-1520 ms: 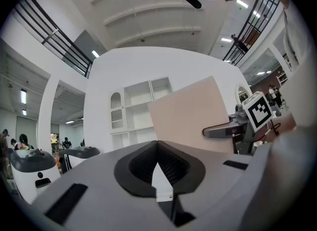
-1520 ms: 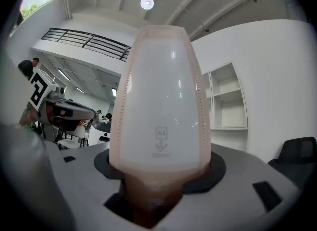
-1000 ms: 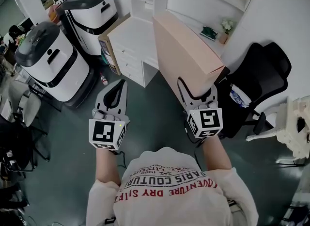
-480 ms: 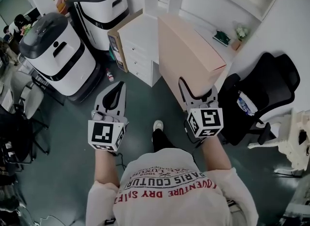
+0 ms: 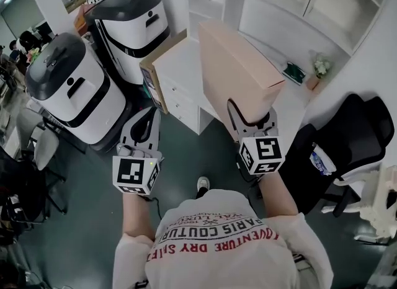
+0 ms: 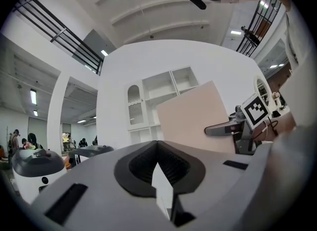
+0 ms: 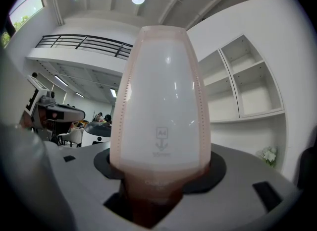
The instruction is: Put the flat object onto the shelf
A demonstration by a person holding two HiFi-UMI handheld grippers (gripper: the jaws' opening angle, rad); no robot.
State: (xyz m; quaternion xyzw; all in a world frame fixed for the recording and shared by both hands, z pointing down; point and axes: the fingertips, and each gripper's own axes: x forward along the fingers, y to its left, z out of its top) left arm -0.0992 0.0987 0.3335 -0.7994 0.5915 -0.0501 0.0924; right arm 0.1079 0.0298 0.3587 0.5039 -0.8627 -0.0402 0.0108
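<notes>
A flat pink file box (image 5: 239, 74) stands on edge in my right gripper (image 5: 251, 118), which is shut on its lower end. In the right gripper view the box (image 7: 161, 101) rises straight out of the jaws (image 7: 158, 180) and fills the middle. The white shelf unit (image 5: 279, 2) is ahead on the wall, its compartments (image 7: 242, 86) to the right of the box. My left gripper (image 5: 147, 113) hangs at the left, shut and with nothing in it; its view (image 6: 157, 145) shows the box (image 6: 193, 116) off to the right.
A white desk with drawers (image 5: 177, 71) stands under the shelves, a cardboard panel (image 5: 158, 64) leaning on its left side. Two white-and-black machines (image 5: 68, 89) (image 5: 133, 18) stand at the left. A black office chair (image 5: 353, 126) is at the right; a small plant (image 5: 321, 66) sits on the desk.
The person has stepped toward the desk, so the shelves and desk sit nearer and more central. Both grippers keep the same posture and the box stays held.
</notes>
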